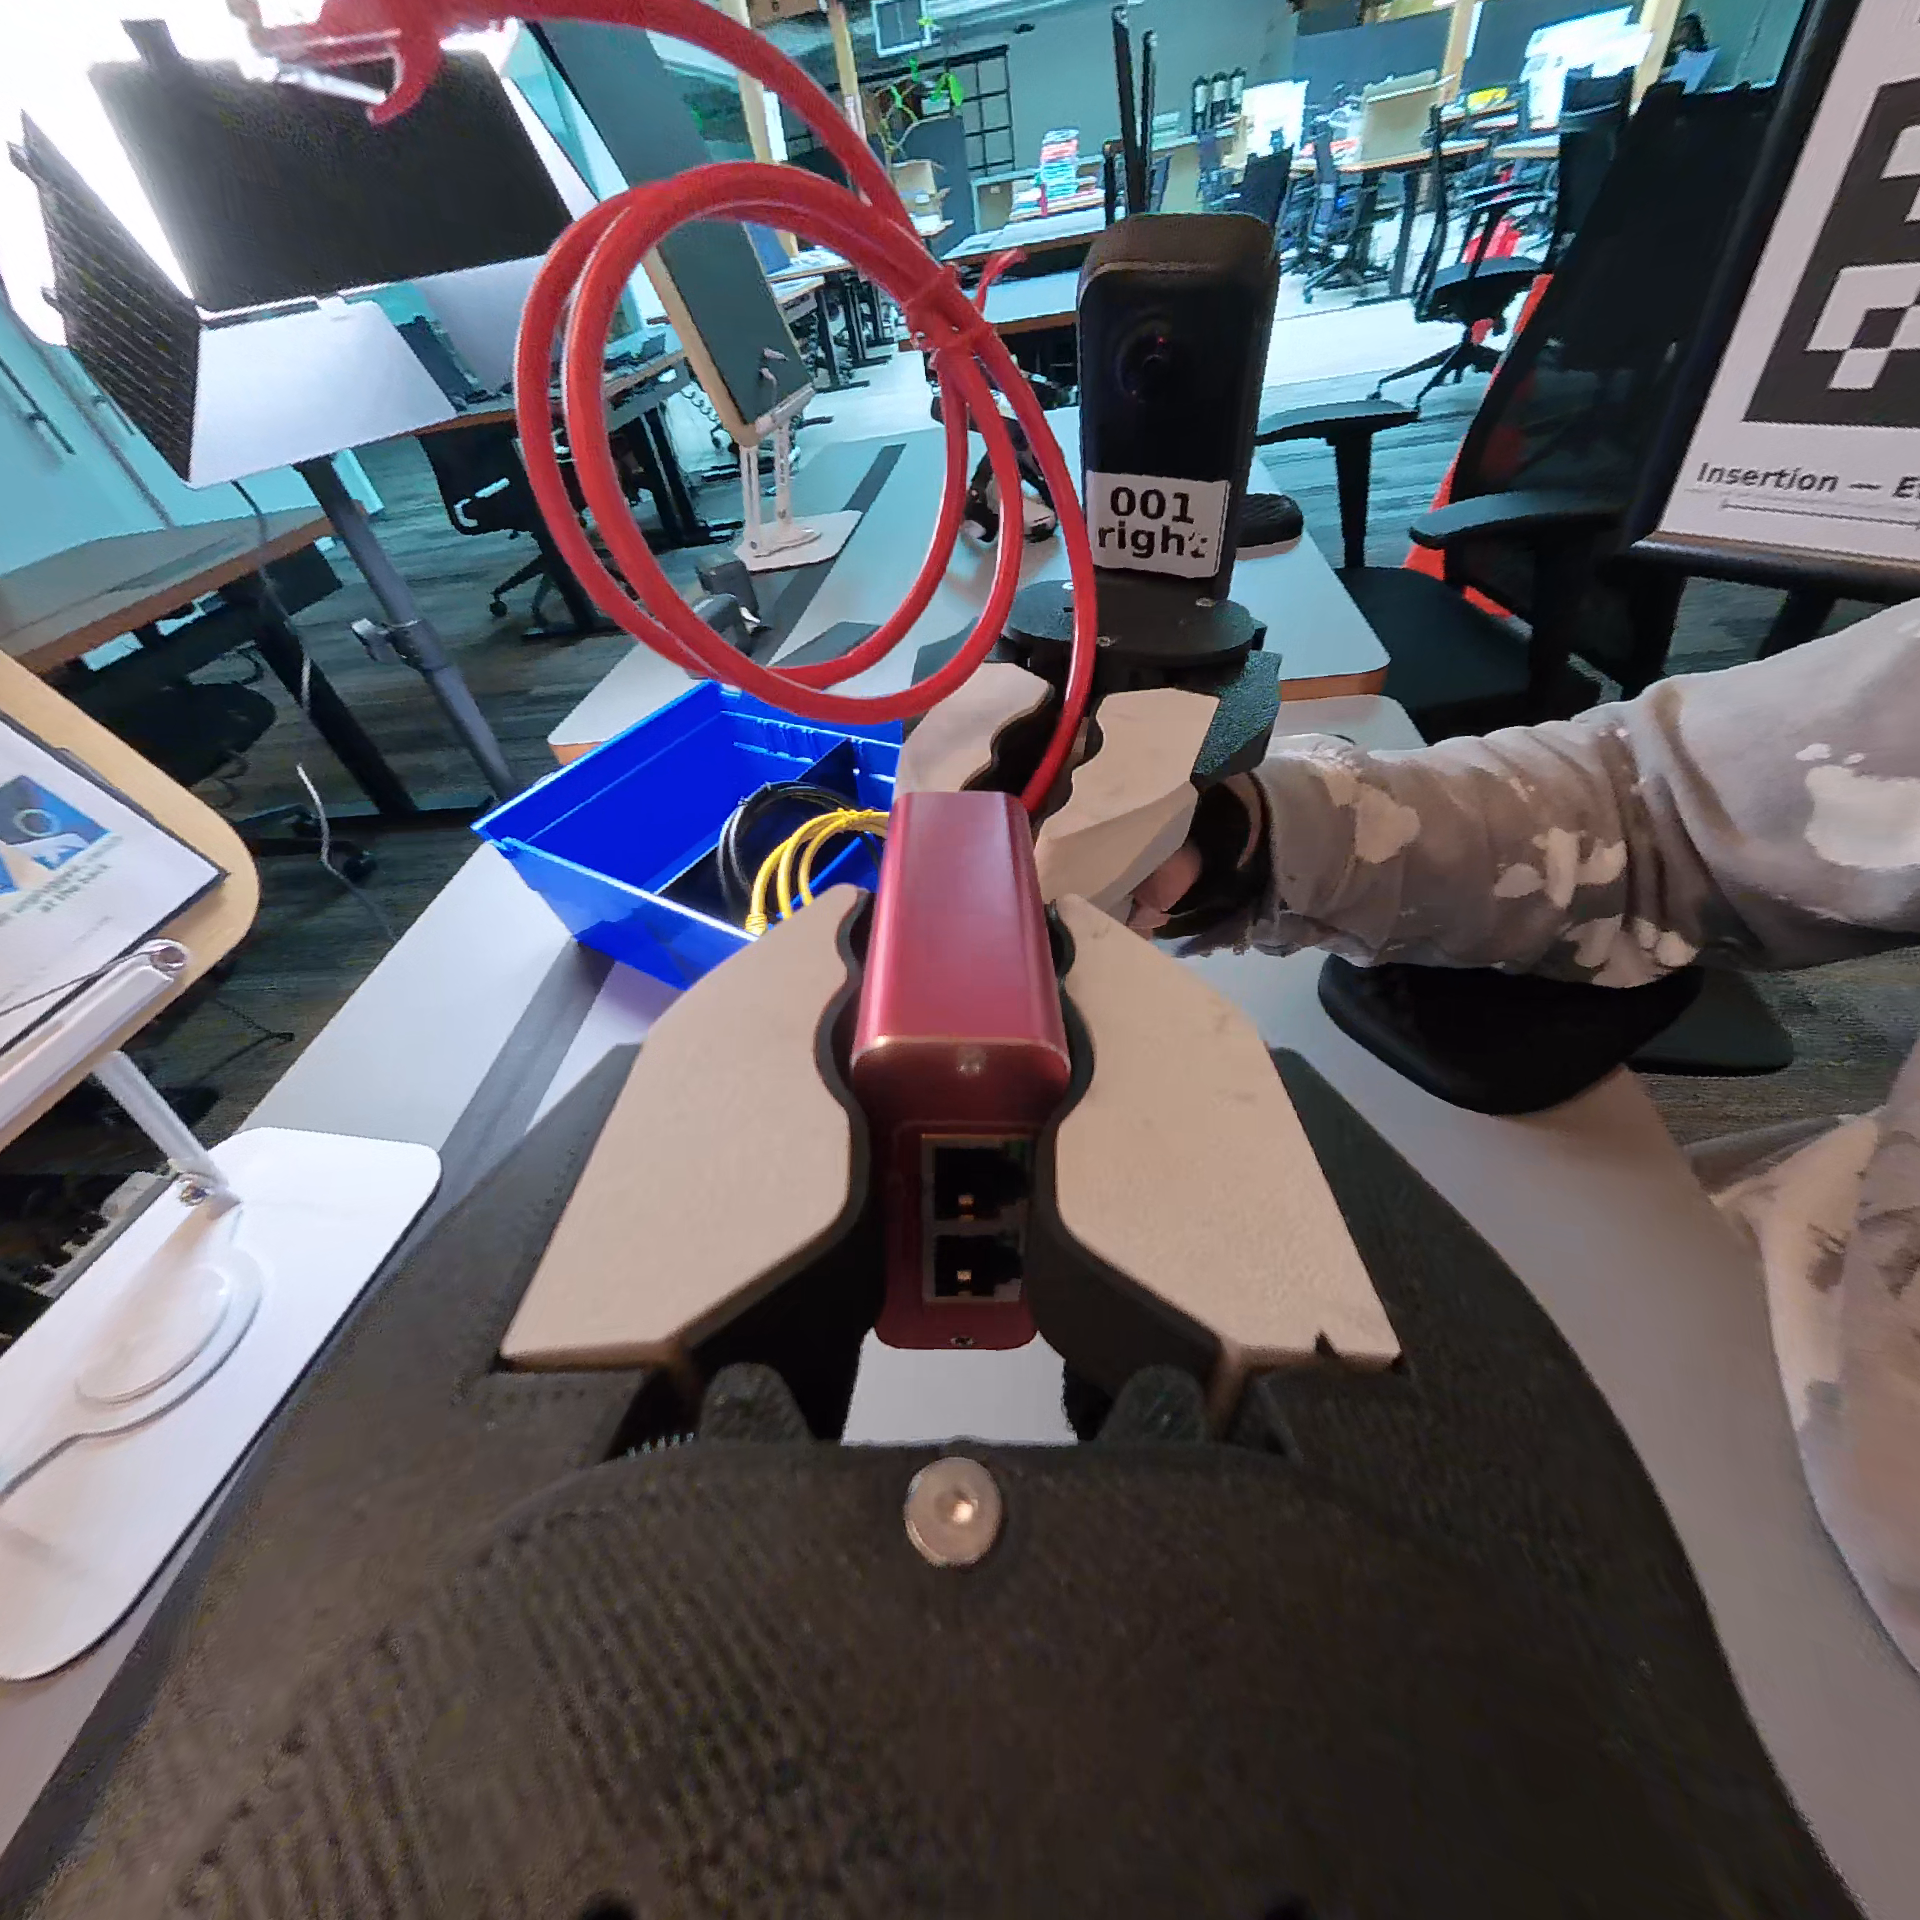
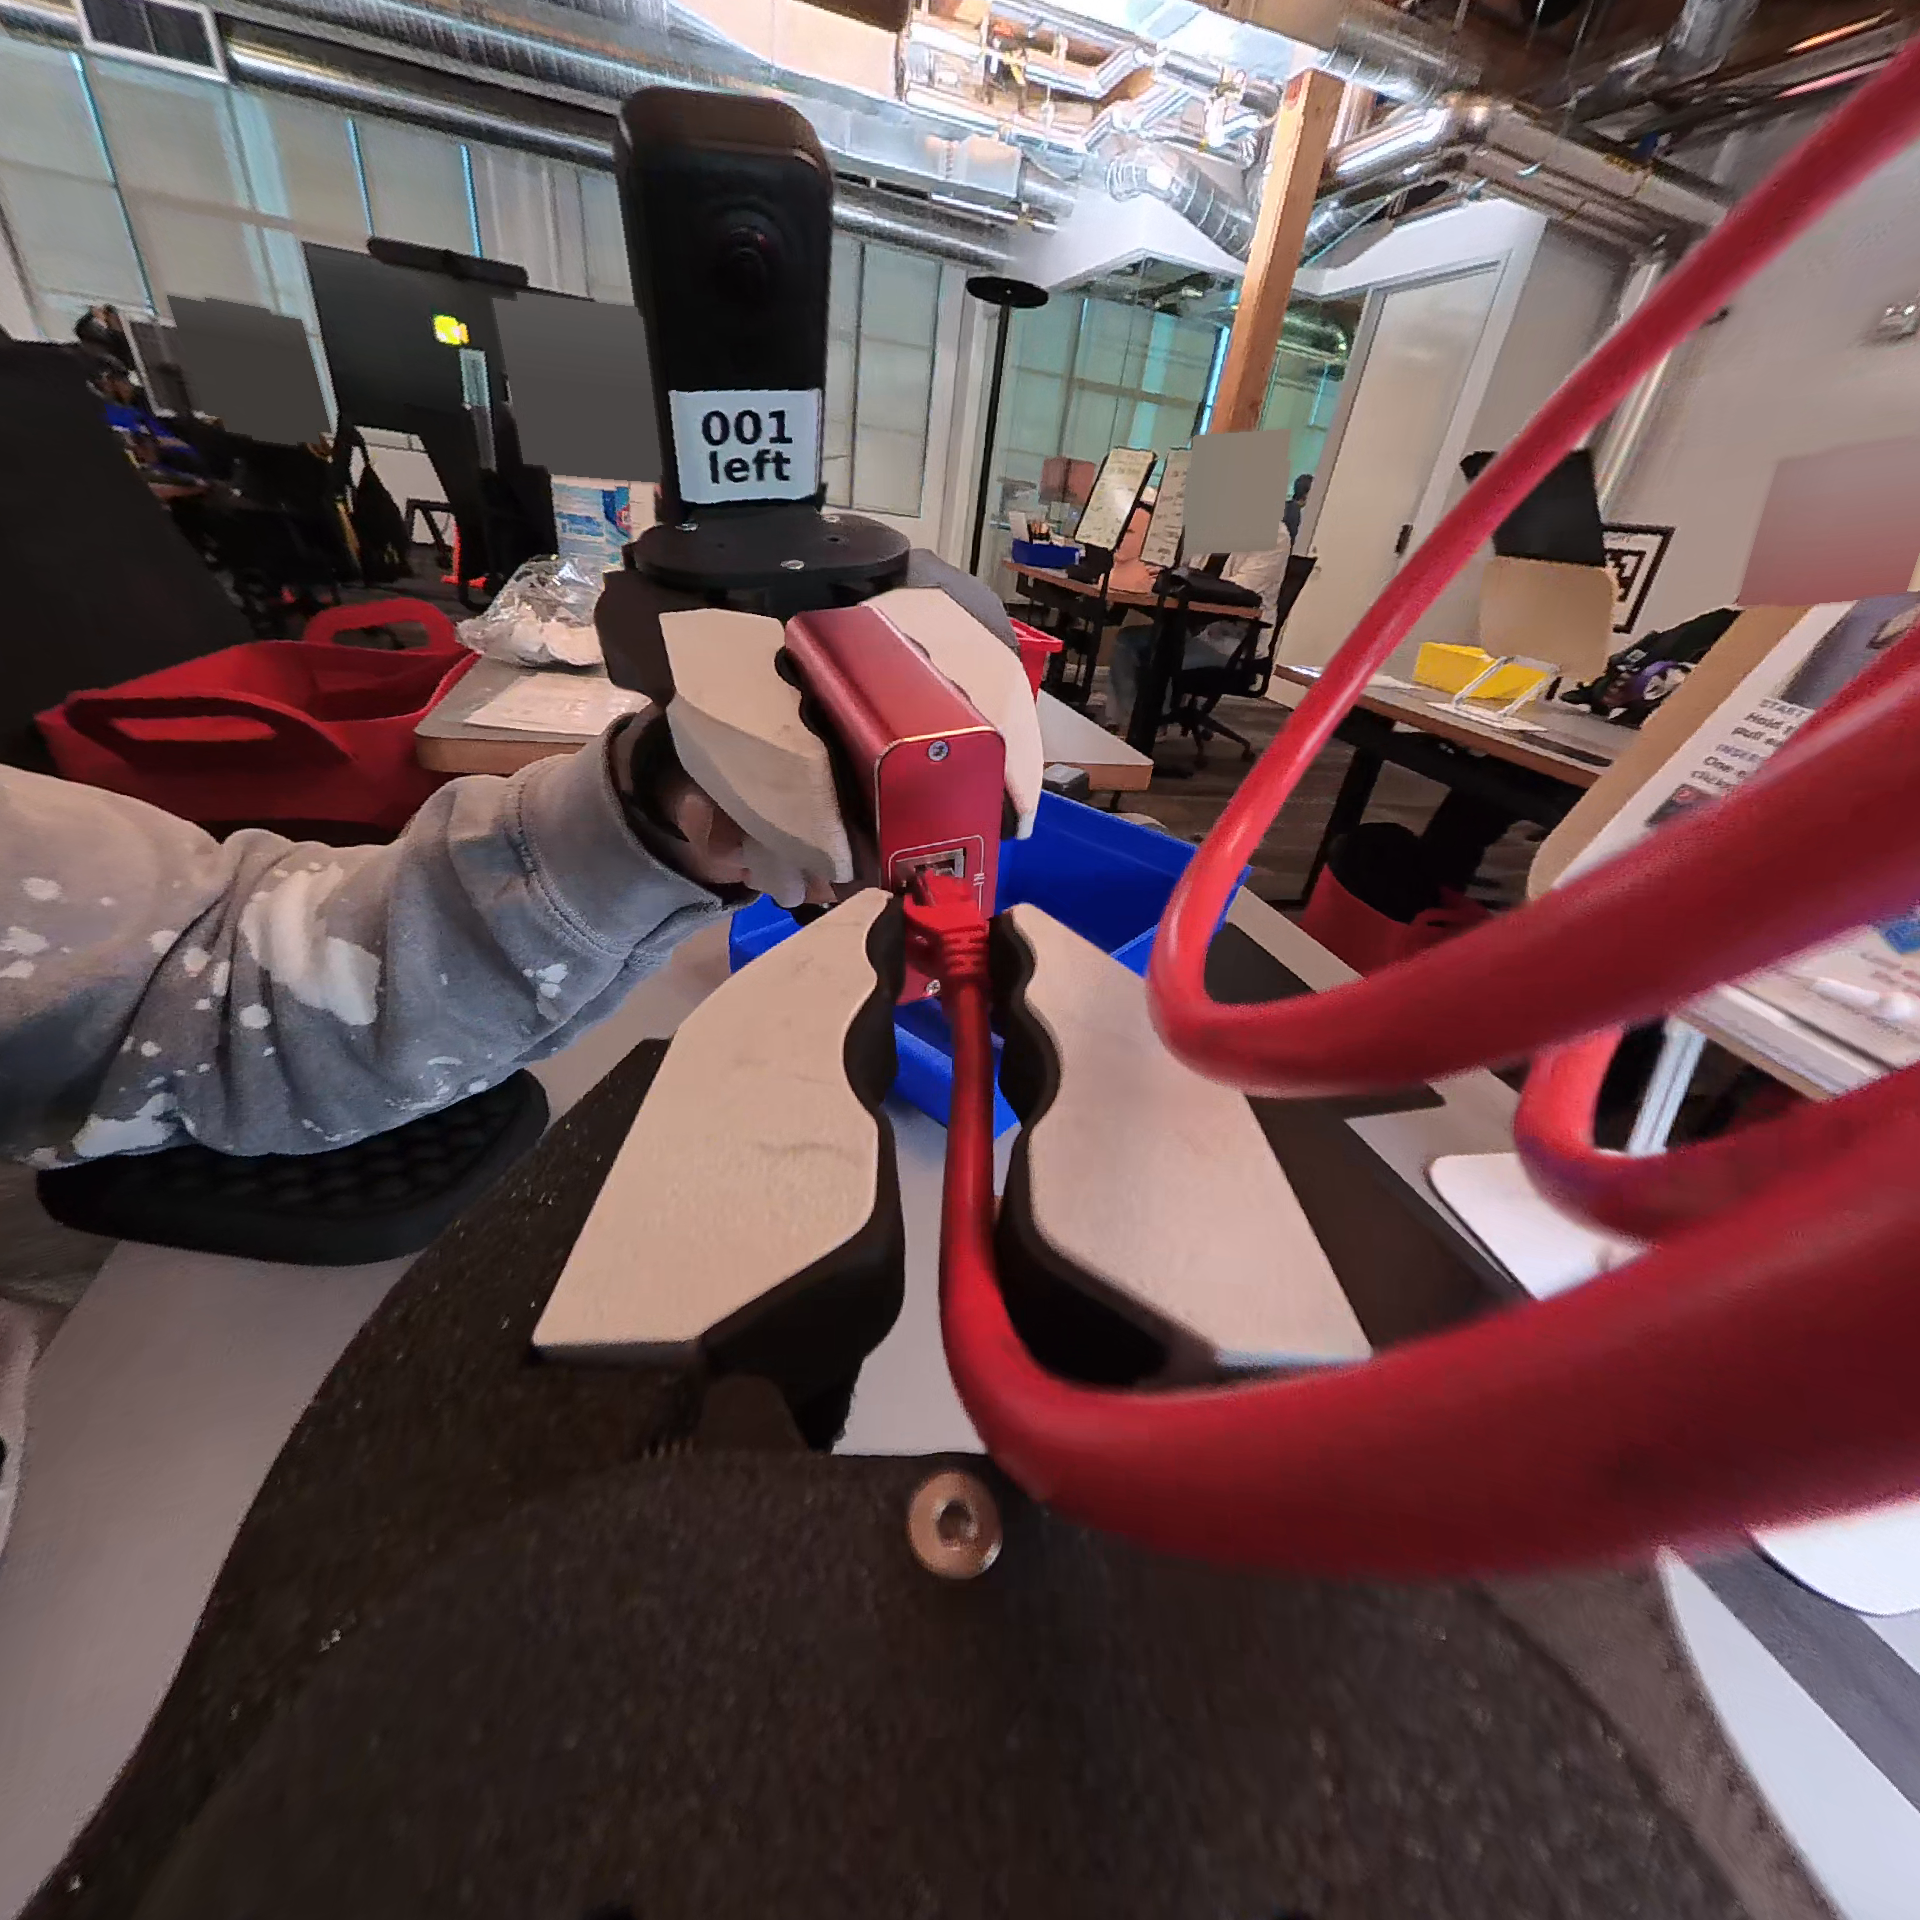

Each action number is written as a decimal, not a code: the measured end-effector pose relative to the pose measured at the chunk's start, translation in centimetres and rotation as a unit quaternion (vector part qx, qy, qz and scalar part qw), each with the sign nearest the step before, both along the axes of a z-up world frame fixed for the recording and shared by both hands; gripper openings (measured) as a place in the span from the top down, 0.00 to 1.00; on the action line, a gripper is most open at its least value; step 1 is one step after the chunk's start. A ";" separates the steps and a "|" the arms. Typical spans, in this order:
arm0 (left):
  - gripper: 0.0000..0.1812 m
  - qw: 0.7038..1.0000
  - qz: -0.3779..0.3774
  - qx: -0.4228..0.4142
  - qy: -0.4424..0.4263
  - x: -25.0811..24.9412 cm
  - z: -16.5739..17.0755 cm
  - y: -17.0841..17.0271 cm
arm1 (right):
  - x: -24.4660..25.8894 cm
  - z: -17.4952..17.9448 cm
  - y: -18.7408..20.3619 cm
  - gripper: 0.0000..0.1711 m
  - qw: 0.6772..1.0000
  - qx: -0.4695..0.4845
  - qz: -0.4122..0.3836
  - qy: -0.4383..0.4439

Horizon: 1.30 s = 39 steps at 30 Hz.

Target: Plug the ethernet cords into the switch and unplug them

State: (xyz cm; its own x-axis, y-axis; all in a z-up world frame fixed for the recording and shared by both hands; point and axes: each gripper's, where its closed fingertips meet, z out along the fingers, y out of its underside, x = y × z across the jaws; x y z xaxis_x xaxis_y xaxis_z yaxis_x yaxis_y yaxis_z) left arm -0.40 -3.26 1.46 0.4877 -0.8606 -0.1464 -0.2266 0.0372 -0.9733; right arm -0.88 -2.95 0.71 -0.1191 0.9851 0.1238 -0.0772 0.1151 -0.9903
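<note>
One grey table (image 1: 436,997) carries the scene, and one blue bin (image 1: 665,831) sits on it beyond the grippers; only the left wrist view looks down into the bin, where one yellow cord (image 1: 800,862) and one black cord (image 1: 769,810) lie coiled. Two grippers are present, each topped by one black camera (image 1: 1174,353) bearing a white printed label, and each held by a hand in a grey mottled sleeve (image 1: 1558,821). The left gripper (image 1: 961,925) is pinched on the sides of one red switch (image 1: 961,966), held above the table. The left wrist view shows the switch's near end with two empty ports stacked one above the other; the right wrist view shows the opposite end, where the red plug (image 2: 945,935) sits at a port, though how deeply it is seated cannot be told. The right gripper (image 2: 945,935) has its fingers closed in close on the red cord (image 2: 966,1122) just behind that plug. The cord runs back between the fingers and swings up into two tied loops, seen whole only from the left wrist. One white sign (image 1: 1839,270) with a black-and-white square marker and printed text stands at the right edge of the left wrist view, and another printed card (image 1: 73,883) at its left.
</note>
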 end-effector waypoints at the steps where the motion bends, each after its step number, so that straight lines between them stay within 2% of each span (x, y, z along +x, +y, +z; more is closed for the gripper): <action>1: 0.83 1.000 0.002 0.001 -0.001 0.0 0.0 0.1 | 0.0 0.0 0.1 0.91 1.000 -0.006 0.002 -0.002; 5: 0.83 1.000 0.021 -0.001 -0.009 0.0 -0.5 1.1 | 0.5 -0.4 1.3 0.91 1.000 -0.004 -0.004 -0.026; 7: 0.83 0.998 0.023 0.023 -0.047 -1.4 1.3 0.6 | 3.1 -0.4 6.3 0.93 0.996 -0.031 -0.087 -0.017; 8: 0.83 0.996 0.016 0.029 -0.082 -2.6 3.0 -0.2 | 4.9 -0.3 7.2 0.92 0.996 -0.073 -0.057 -0.019; 10: 0.84 0.996 0.032 0.052 -0.069 -3.8 4.0 -0.9 | 6.4 -0.7 7.6 0.93 0.994 -0.027 -0.081 -0.065; 13: 0.84 0.997 0.028 0.025 -0.070 -3.3 3.4 -0.4 | 7.1 -0.4 8.8 0.93 0.987 -0.041 -0.103 -0.119; 17: 0.84 0.996 0.029 0.002 -0.078 -4.2 2.8 0.1 | 10.5 -2.5 11.8 0.93 0.964 -0.035 -0.136 -0.226; 22: 0.84 0.995 0.042 0.007 -0.091 -5.8 3.6 0.2 | 15.8 -5.9 13.0 0.93 0.917 -0.030 -0.133 -0.375; 25: 0.84 0.995 0.043 0.003 -0.091 -5.9 3.5 0.3 | 18.7 -6.9 12.0 0.93 0.890 -0.049 -0.087 -0.446; 29: 0.84 0.996 0.041 0.002 -0.081 -5.4 3.2 0.3 | 22.2 -8.4 10.1 0.92 0.836 -0.090 -0.033 -0.540; 34: 0.84 0.997 0.032 -0.002 -0.074 -4.6 3.0 0.2 | 25.0 -11.1 10.1 0.92 0.776 -0.196 0.005 -0.599; 37: 0.84 0.997 0.028 -0.003 -0.066 -4.2 2.7 0.1 | 26.0 -12.7 11.7 0.92 0.736 -0.258 0.004 -0.625; 39: 0.84 0.998 0.030 -0.002 -0.061 -4.2 2.6 0.1 | 26.0 -13.2 13.4 0.93 0.723 -0.282 -0.011 -0.631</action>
State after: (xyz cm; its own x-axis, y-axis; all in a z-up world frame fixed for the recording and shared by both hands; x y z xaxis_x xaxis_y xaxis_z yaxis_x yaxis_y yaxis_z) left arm -4.62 -3.16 4.06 0.5529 -0.8295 -0.0788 -0.1074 0.0228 -0.9940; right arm 25.15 10.49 -12.53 0.2297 0.8400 -0.4916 0.9241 -0.3467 -0.1605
